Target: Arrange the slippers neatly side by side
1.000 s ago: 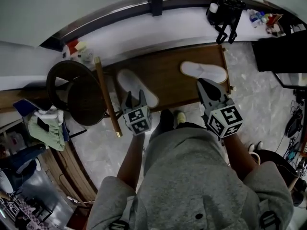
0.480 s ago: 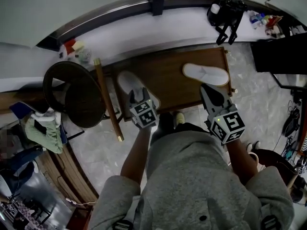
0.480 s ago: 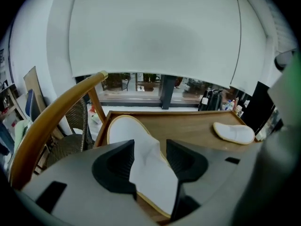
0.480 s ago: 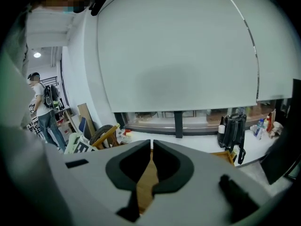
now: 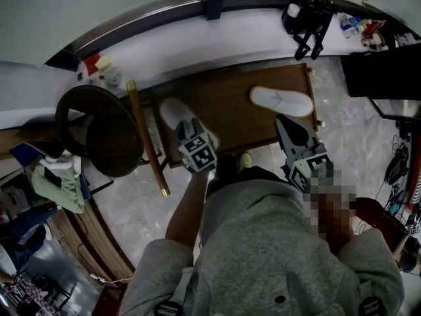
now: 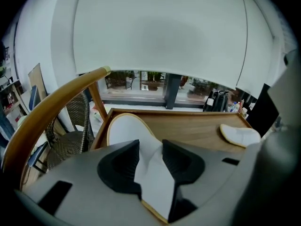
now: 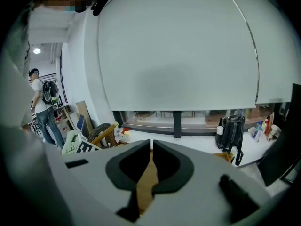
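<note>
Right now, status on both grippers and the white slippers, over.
Left gripper closing over left white fabric slipper. Right gripper shut, empty. Other white slipper apart, far right on brown wooden table. Nothing between them.

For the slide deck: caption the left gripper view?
Left gripper, fingers closing around the near white slipper on a wooden table; second slipper at far right.

Left gripper (image 6: 150,147) is over the near left corner of the wooden table (image 6: 188,128), jaws closing with the white slipper (image 6: 127,131) showing between them. The second slipper (image 6: 240,134) lies well apart at the table's right edge. A wooden chair (image 6: 61,102) stands just beside the left edge.
</note>
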{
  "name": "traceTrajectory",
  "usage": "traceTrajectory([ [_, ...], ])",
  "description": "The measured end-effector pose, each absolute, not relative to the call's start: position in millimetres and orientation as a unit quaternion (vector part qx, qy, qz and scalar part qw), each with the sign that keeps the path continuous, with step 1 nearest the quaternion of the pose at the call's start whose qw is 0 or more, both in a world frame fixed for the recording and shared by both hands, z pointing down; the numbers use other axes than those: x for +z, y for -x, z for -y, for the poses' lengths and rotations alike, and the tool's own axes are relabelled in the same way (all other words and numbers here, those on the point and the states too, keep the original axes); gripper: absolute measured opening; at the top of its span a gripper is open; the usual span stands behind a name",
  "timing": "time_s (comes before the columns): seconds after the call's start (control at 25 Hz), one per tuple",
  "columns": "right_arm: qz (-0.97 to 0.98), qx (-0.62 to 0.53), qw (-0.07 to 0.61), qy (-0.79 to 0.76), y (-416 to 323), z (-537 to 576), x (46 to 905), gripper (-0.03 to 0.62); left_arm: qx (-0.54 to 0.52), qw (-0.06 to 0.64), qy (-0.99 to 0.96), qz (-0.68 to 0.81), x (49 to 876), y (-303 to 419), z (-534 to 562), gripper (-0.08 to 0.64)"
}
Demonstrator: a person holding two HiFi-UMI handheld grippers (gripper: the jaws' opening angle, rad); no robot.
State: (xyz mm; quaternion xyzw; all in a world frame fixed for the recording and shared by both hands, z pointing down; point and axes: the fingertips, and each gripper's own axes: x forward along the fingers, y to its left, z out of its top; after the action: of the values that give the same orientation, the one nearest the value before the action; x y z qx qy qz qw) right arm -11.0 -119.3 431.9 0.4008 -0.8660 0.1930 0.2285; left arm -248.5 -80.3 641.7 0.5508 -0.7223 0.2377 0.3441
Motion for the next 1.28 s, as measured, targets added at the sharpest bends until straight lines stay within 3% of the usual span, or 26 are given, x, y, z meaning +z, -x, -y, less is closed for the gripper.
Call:
traceTrajectory([
  [0.4,0.866,0.191,0.231,-0.401,18.7,118.8,433.5,0.034,0.244,0.349,-0.539,0.727,641.4,255.1,73.8,0.050],
  [0.92,0.867,0.185,0.215,-0.410,19.8,118.4,427.8,0.034,0.244,0.344,-0.574,0.702,626.1,234.8,70.9,0.037],
  [1.28,0.857,0.194,0.203,-0.433,2.3,111.1,428.2,0.034,0.285,0.286,-0.642,0.652,614.5,199.5,78.7,0.037],
])
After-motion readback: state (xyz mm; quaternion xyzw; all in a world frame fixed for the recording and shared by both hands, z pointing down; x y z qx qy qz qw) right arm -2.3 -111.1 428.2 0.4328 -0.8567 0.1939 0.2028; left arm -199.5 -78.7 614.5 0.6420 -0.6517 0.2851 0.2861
